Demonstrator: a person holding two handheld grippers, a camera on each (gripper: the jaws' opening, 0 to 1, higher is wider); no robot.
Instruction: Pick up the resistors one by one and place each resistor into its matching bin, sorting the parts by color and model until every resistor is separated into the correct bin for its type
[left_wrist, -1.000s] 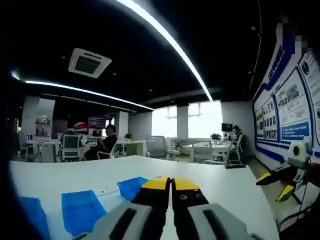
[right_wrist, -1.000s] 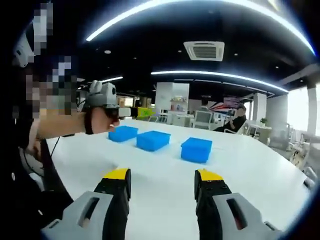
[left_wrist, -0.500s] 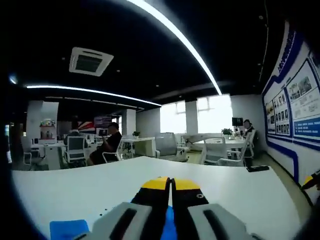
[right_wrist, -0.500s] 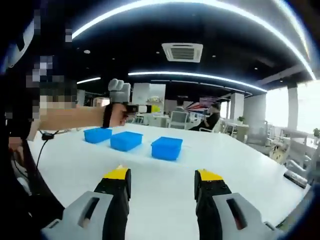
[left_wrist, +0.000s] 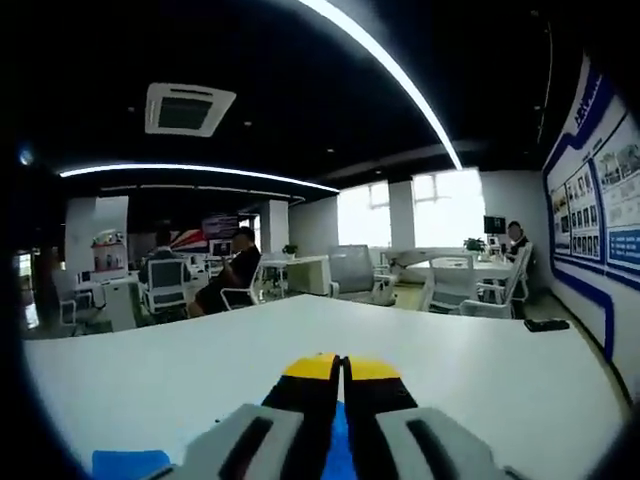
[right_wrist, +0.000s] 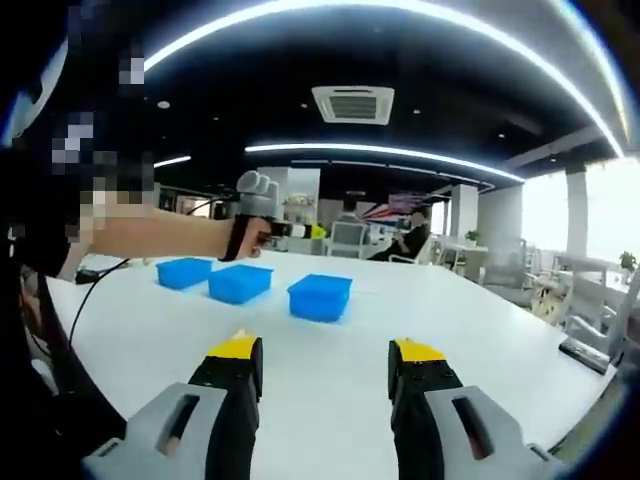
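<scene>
1. The left gripper (left_wrist: 342, 366) had its jaws pressed together above the white table (left_wrist: 480, 370); the right gripper (right_wrist: 325, 355) held its jaws spread, empty.
2. Three blue bins (right_wrist: 320, 297) sat in a row on that table, beyond the right gripper.
3. No resistors could be made out.

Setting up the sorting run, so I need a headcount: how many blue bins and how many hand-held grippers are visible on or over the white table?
Blue bins: 3
Hand-held grippers: 2
Total: 5
</scene>
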